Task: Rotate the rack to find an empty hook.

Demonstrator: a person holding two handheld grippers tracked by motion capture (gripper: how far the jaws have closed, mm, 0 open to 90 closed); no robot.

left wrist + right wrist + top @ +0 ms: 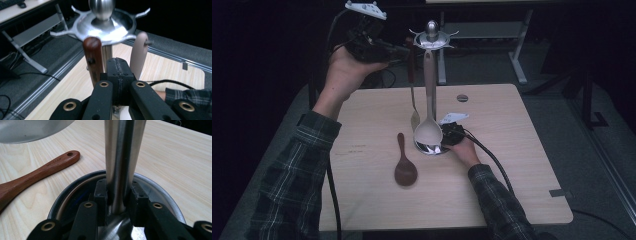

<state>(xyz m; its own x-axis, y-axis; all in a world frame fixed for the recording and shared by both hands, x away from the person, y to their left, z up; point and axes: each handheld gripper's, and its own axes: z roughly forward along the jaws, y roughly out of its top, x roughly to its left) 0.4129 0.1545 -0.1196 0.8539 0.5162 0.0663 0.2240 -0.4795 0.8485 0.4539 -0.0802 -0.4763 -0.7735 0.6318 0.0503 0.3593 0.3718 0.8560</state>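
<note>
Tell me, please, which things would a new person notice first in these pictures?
First, the tall metal utensil stand at the middle of the table, with a pale ladle hanging from its crown. The right gripper clamps the stand's pole near the base, and the left gripper is shut, raised beside the crown. A brown wooden spoon lies flat nearby.

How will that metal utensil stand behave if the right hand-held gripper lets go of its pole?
The utensil stand looks tall and top-loaded, with a ladle hanging from its hook ring, so it may tip if nudged high. Its wide round base should resist that somewhat. The polished pole, clamped by the right hand-held gripper, probably slips easily.
</note>
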